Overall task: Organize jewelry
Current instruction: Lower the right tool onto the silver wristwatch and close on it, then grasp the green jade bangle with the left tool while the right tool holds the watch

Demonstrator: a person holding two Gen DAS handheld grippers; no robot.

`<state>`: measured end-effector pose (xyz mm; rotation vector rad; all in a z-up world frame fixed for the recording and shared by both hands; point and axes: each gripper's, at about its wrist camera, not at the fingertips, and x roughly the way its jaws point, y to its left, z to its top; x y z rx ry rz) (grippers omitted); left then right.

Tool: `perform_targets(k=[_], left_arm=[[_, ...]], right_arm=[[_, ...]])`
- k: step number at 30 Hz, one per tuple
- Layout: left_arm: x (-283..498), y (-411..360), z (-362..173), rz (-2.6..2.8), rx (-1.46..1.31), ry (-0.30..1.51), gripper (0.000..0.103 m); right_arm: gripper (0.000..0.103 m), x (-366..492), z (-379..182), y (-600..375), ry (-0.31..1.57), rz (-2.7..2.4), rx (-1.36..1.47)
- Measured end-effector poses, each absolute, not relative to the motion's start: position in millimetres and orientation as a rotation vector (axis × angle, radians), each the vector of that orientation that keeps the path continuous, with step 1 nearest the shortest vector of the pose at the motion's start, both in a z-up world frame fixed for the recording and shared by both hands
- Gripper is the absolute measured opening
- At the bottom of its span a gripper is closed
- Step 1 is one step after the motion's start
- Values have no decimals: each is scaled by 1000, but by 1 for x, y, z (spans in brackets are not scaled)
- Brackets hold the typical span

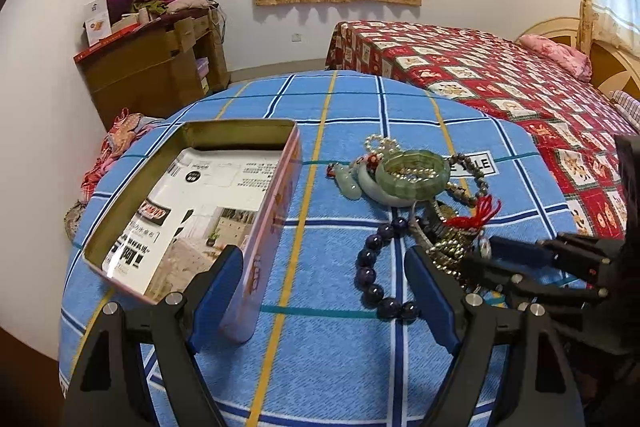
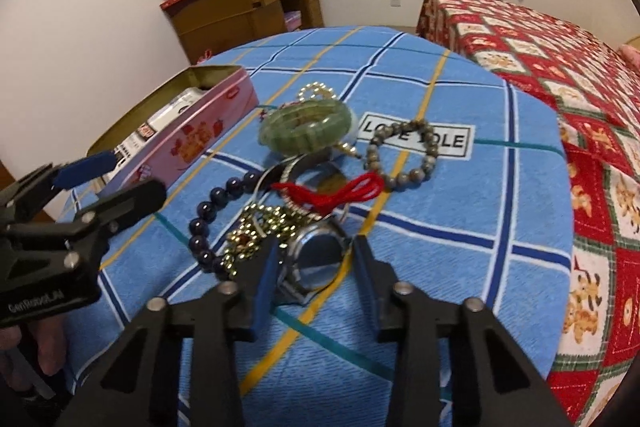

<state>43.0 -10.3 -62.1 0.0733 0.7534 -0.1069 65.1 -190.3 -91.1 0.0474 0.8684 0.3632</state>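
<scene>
Two grippers over a jewelry pile on a blue checked cloth (image 1: pixel 340 347)

Left gripper (image 1: pixel 324 279), jaws wide apart, straddles the near corner of the pink tin (image 1: pixel 276 211) at lower left of its view, holding nothing; the tin lies open, a printed sheet inside. Right gripper (image 2: pixel 314 259), jaws apart, brackets the watch (image 2: pixel 316 263) low in centre frame, contact unclear. Beside the watch lie a gold chain (image 2: pixel 256 231), dark bead bracelet (image 2: pixel 208 223) and red cord (image 2: pixel 344 193); beyond them, a green bangle (image 2: pixel 304 127) and grey bead bracelet (image 2: pixel 404 155)
</scene>
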Motion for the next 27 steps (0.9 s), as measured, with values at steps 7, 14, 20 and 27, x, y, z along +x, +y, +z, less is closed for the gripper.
perform_targets(k=[7, 14, 20, 27], left_arm=[[64, -30, -55, -142, 106, 723, 83], [94, -54, -61, -193, 103, 741, 83], [116, -65, -72, -207, 100, 771, 83], [122, -57, -75, -202, 44, 778, 67]], right_arm=[[12, 63, -85, -195, 822, 351, 43], [12, 66, -79, -205, 773, 277, 4], [12, 69, -79, -219, 764, 243, 17], [12, 69, -83, -221, 753, 253, 15]])
